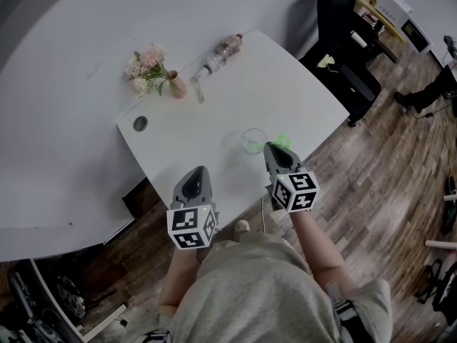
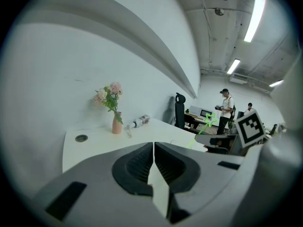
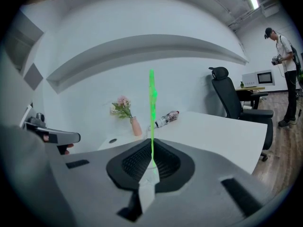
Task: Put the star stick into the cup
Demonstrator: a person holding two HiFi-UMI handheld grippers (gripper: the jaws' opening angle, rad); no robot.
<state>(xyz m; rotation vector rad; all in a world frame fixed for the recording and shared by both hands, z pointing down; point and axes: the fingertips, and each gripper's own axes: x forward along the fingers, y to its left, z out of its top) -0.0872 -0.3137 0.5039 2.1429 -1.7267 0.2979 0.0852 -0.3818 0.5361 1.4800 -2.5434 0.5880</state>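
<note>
A clear cup (image 1: 253,141) stands on the white table (image 1: 214,113) near its front edge. My right gripper (image 1: 271,148) hovers just right of the cup, shut on the thin green star stick (image 3: 152,103), which rises straight up from between the jaws. The stick's star end (image 1: 283,141) shows beside the cup, and the left gripper view catches it as well (image 2: 209,121). My left gripper (image 1: 198,170) is over the table's front edge, left of the cup; its jaws are pressed together with nothing between them (image 2: 154,145). The cup is hidden in both gripper views.
A small vase of pink flowers (image 1: 171,83) and a plastic bottle (image 1: 223,50) lying on its side sit at the table's far side. A round cable hole (image 1: 140,123) is at the left. An office chair (image 1: 335,13) and desks stand beyond the right corner.
</note>
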